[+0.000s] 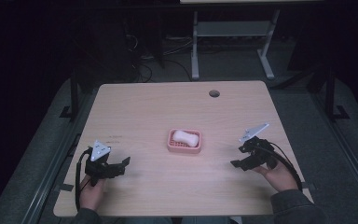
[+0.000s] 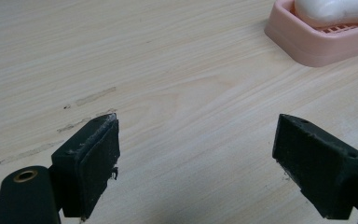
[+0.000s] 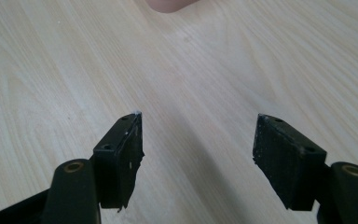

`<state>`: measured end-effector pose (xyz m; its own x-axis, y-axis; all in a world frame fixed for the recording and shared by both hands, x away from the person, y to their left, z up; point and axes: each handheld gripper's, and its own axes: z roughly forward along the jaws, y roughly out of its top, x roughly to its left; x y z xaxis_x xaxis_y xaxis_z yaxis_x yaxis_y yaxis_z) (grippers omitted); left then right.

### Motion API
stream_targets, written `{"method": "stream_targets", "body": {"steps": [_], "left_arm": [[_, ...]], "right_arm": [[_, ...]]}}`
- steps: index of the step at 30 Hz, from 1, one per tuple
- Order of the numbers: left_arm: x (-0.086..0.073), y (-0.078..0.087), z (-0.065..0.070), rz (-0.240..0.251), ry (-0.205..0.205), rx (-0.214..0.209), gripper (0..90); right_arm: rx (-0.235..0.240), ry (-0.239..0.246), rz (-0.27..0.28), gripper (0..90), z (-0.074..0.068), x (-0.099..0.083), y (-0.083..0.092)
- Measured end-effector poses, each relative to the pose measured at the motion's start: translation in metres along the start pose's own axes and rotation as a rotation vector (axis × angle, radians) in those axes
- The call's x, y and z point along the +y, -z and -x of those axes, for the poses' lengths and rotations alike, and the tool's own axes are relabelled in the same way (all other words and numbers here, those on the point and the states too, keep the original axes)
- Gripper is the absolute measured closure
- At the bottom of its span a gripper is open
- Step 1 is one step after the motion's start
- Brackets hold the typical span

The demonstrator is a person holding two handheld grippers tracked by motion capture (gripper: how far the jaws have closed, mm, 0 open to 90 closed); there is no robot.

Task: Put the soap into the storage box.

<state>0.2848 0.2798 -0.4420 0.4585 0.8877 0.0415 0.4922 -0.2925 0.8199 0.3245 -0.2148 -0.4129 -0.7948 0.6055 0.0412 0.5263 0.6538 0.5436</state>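
The pink soap dish (image 1: 184, 141) sits mid-table with the white soap (image 1: 187, 137) lying in it, well apart from both tools. The left gripper (image 1: 116, 166) and right gripper (image 1: 236, 164) both stand open and empty over bare table (image 1: 168, 182). For a clean pick I'd bring the right one in low, straddle the bar across its narrow waist (not the dish rim), then close gently.

One pink soap dish (image 1: 184, 145); one white soap bar (image 1: 186, 136); two hand-held grippers, left (image 1: 117, 167) and right (image 1: 239, 157); one table (image 1: 168, 107)
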Motion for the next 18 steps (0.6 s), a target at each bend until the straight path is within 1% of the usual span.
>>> {"method": "stream_targets", "body": {"steps": [2, 7, 8, 10, 11, 12, 13, 18], "left_arm": [[0.0, 0.0, 0.001, 0.008, 0.003, 0.001, 14.1], [0.0, 0.001, 0.001, 0.009, -0.002, 0.003, 14.1], [0.0, 0.001, 0.001, 0.009, -0.002, 0.003, 14.2], [0.0, 0.001, 0.002, 0.006, -0.003, 0.004, 14.1], [0.0, 0.001, 0.002, 0.007, -0.002, 0.003, 14.1], [0.0, 0.001, 0.002, 0.007, -0.005, 0.002, 14.1], [0.0, 0.001, 0.002, 0.009, -0.007, 0.0, 14.1], [0.001, 0.002, 0.002, 0.011, -0.005, 0.0, 14.1]], "right_arm": [[-0.001, -0.007, 0.001, 32.7, -0.001, -0.004, 0.001], [-0.004, -0.022, 0.02, 32.7, -0.005, -0.019, 0.004], [-0.004, -0.022, 0.02, 32.7, -0.005, -0.019, 0.004], [-0.006, -0.036, 0.025, 32.6, -0.005, -0.028, 0.005], [-0.006, -0.036, 0.025, 32.6, -0.005, -0.028, 0.005], [-0.007, -0.044, 0.036, 32.6, -0.006, -0.034, 0.006], [-0.007, -0.044, 0.036, 32.6, -0.006, -0.034, 0.006], [-0.018, -0.059, 0.06, 32.6, -0.008, -0.047, 0.011]]}}
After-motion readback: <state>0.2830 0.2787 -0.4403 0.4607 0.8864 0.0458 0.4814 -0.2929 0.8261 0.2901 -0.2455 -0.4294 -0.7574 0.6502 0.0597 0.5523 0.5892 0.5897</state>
